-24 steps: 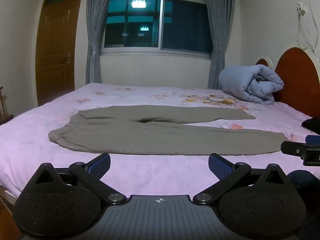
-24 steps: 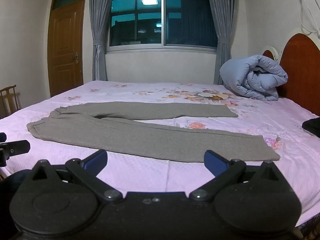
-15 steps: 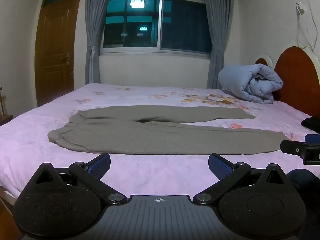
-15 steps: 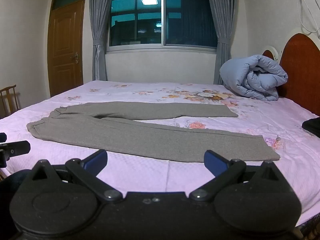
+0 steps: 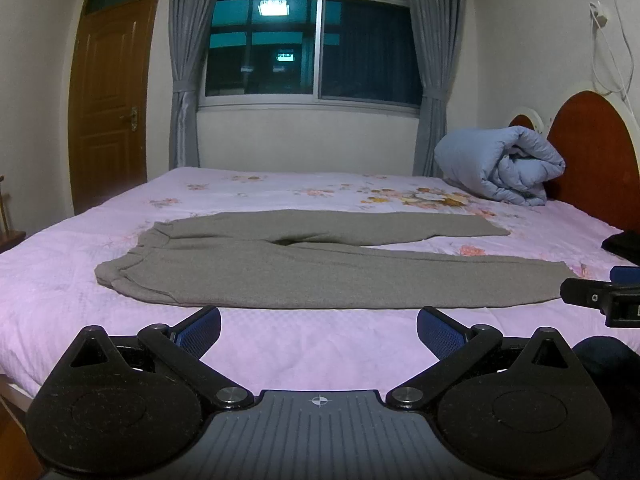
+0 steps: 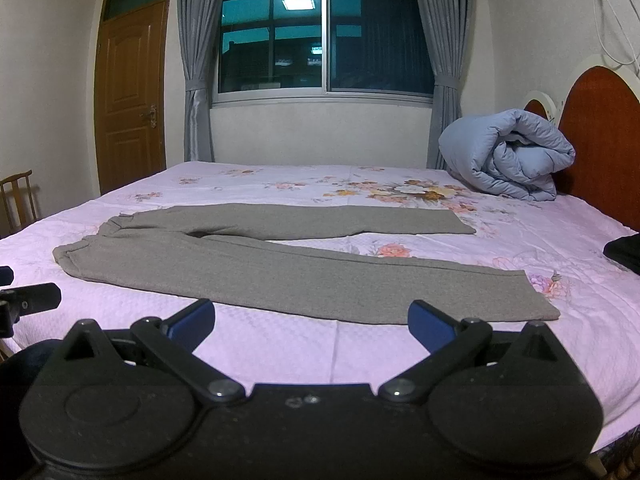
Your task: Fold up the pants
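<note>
Across mid-frame the pants (image 5: 320,268) lie flat on the bed (image 5: 280,344); both tools, left tool (image 5: 318,326) and right tool (image 6: 311,322), gape wide and empty, and should pinch waistband and cuff together.

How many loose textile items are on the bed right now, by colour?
Grey: 1, the pants, spread flat
Light blue: 1, the rolled duvet by the headboard
Black: 1, a dark item at the right edge, kind unclear
Total: 3
</note>
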The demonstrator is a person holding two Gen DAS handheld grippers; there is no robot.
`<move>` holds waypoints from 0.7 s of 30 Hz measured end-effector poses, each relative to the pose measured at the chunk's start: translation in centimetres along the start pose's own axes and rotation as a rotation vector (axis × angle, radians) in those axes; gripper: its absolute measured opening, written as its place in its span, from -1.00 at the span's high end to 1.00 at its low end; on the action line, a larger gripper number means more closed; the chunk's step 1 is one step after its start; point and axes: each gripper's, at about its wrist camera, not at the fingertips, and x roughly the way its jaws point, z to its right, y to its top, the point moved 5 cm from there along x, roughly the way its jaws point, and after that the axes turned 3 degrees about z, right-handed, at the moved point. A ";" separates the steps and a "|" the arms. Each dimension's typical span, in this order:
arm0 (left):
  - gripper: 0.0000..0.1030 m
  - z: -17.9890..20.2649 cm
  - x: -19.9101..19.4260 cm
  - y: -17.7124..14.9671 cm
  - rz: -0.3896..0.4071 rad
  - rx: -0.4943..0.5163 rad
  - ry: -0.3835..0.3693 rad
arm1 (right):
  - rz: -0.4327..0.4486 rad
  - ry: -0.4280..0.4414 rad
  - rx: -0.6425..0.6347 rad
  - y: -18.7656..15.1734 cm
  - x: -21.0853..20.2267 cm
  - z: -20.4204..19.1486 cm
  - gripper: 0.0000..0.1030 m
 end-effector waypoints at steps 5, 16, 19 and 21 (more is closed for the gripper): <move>-1.00 0.1 -0.4 0.2 0.003 0.003 0.000 | 0.000 0.001 0.002 0.0 0.0 0.0 -0.88; -1.00 0.2 -0.4 0.2 0.005 0.005 -0.001 | 0.000 0.001 0.001 0.0 0.0 0.0 -0.89; -1.00 0.2 -0.5 0.2 0.008 0.004 -0.002 | 0.001 0.001 0.002 0.0 -0.1 0.0 -0.88; -1.00 0.2 -0.5 0.2 0.008 0.004 -0.002 | 0.000 0.001 0.000 0.0 -0.1 0.0 -0.88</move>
